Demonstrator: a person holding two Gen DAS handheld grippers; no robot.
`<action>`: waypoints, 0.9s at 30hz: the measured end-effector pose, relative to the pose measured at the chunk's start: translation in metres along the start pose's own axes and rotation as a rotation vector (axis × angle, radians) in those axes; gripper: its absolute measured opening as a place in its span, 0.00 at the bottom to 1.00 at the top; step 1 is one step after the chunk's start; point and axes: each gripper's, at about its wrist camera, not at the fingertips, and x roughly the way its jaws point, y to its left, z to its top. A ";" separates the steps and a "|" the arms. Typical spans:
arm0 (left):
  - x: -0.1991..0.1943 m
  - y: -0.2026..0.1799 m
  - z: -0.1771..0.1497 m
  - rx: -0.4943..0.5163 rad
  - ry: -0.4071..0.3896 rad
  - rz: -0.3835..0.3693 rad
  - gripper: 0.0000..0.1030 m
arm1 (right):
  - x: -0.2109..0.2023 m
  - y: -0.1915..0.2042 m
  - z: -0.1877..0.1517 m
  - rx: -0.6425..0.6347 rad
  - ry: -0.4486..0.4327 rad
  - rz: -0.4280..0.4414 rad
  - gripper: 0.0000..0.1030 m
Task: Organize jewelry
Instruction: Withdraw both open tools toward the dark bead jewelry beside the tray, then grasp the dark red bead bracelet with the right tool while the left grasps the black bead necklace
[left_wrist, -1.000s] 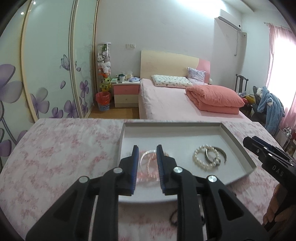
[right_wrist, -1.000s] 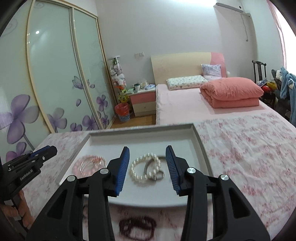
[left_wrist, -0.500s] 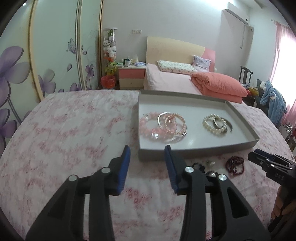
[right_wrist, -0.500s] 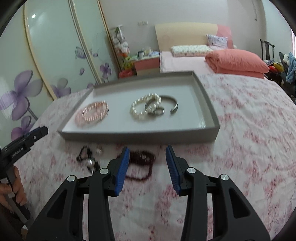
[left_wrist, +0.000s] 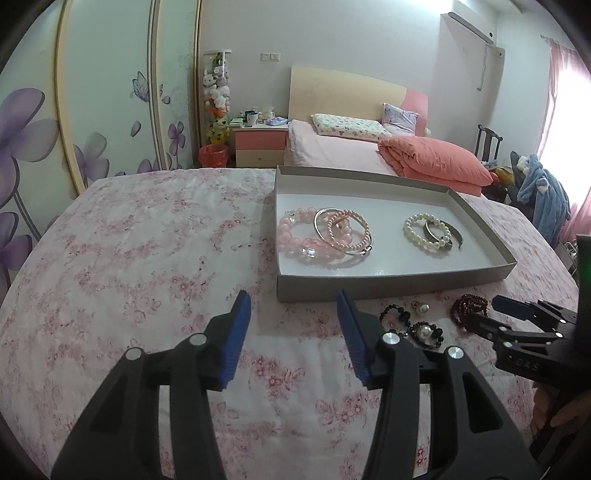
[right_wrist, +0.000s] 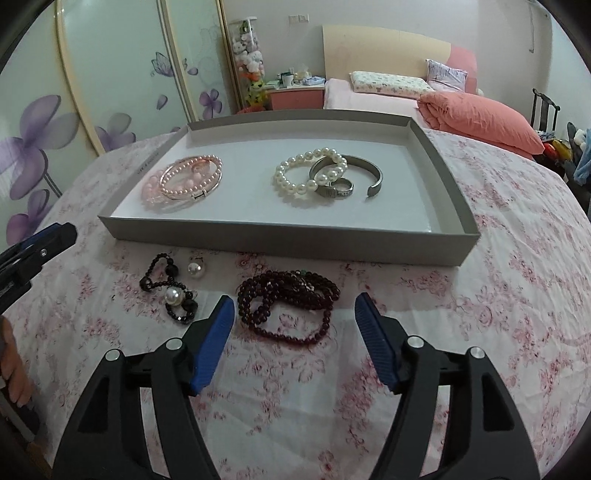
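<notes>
The gray tray on the table is seen from low and near in both views, from the front-left along the left gripper and straight on along the right gripper.

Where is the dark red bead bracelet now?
The dark red bead bracelet lies on the flowered cloth before the grey tray, right of the black bead piece.
</notes>
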 end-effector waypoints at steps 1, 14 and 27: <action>0.000 -0.001 0.000 0.000 0.001 0.000 0.47 | 0.002 0.000 0.001 -0.002 0.003 -0.004 0.66; 0.003 -0.007 -0.002 0.007 0.015 -0.009 0.47 | 0.009 0.009 0.005 -0.050 0.012 -0.049 0.26; 0.014 -0.049 -0.003 0.099 0.055 -0.118 0.41 | -0.008 -0.033 -0.009 0.041 0.004 -0.107 0.14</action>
